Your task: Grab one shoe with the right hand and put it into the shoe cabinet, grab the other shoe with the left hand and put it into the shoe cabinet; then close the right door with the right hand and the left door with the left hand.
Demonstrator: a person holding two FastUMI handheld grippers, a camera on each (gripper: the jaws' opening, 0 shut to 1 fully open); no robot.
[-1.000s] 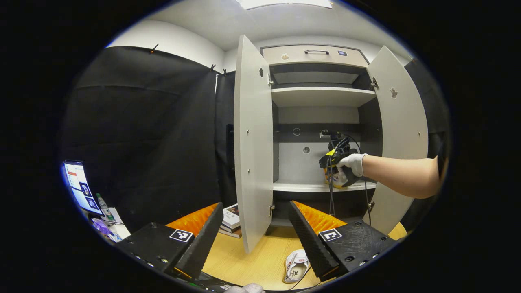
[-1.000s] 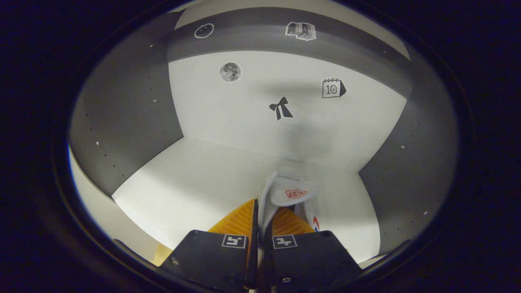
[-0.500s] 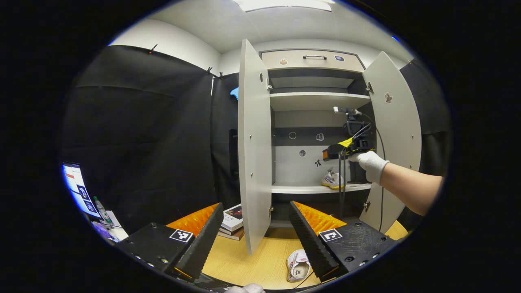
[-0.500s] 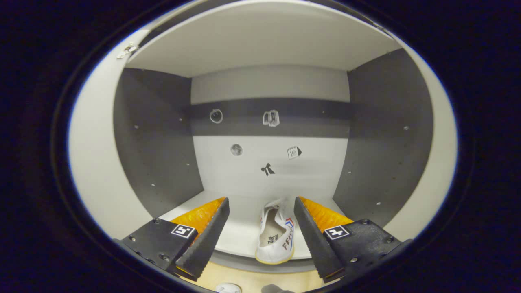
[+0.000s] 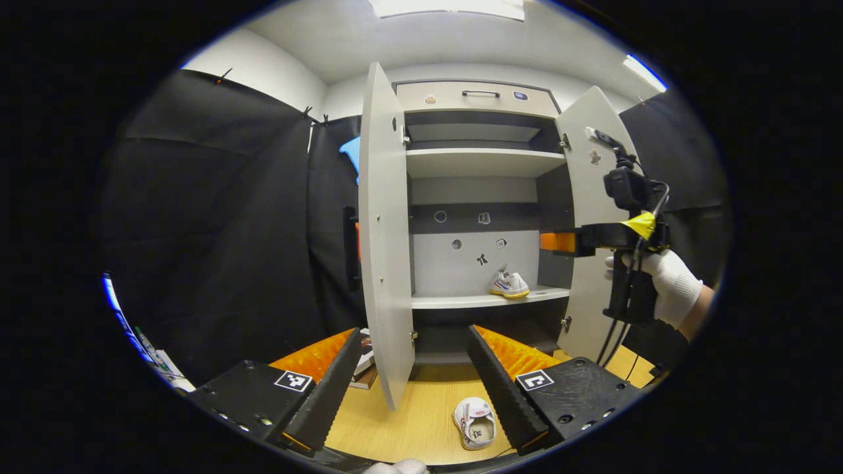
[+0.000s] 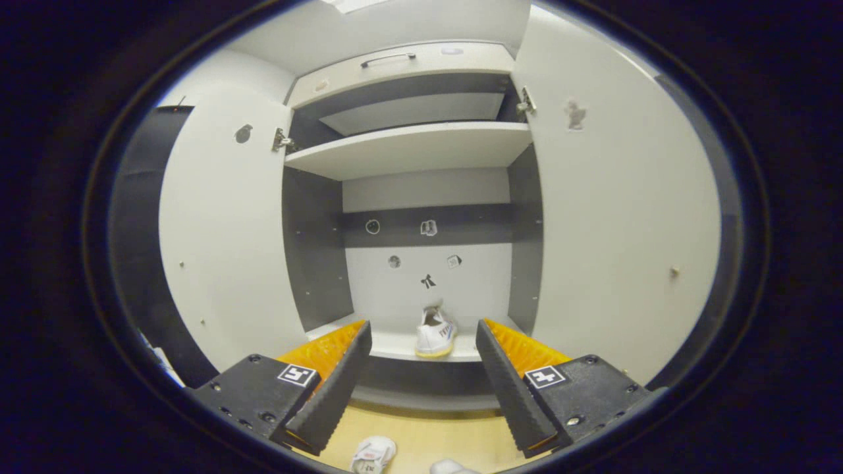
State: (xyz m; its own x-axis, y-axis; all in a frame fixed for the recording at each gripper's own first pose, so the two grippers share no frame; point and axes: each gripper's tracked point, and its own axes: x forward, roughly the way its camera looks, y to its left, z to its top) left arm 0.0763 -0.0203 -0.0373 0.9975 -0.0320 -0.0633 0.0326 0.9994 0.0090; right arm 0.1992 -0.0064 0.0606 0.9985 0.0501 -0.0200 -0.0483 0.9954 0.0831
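Note:
One white shoe (image 5: 508,285) (image 6: 435,333) rests on the lower shelf (image 5: 461,301) of the open shoe cabinet, toward the right side. The other white shoe (image 5: 475,423) (image 6: 373,455) lies on the wooden floor in front of the cabinet. My left gripper (image 5: 415,382) is open above the floor, with the floor shoe just inside its right finger. My right gripper (image 6: 421,375) is open and empty, pulled back from the cabinet; in the left gripper view it appears (image 5: 558,242) held by a gloved hand (image 5: 670,284) before the right door (image 5: 593,224). The left door (image 5: 382,230) stands wide open too.
Books (image 5: 365,365) lie on the floor left of the cabinet, behind the left door. A screen (image 5: 122,319) and small items sit at the far left. An upper shelf (image 5: 481,157) and a drawer with a handle (image 5: 479,94) top the cabinet. Cables hang from the right gripper.
My right gripper let go of the shoe on the lower shelf, opened and drew back out of the cabinet to the right. The left gripper stayed open and shifted slightly.

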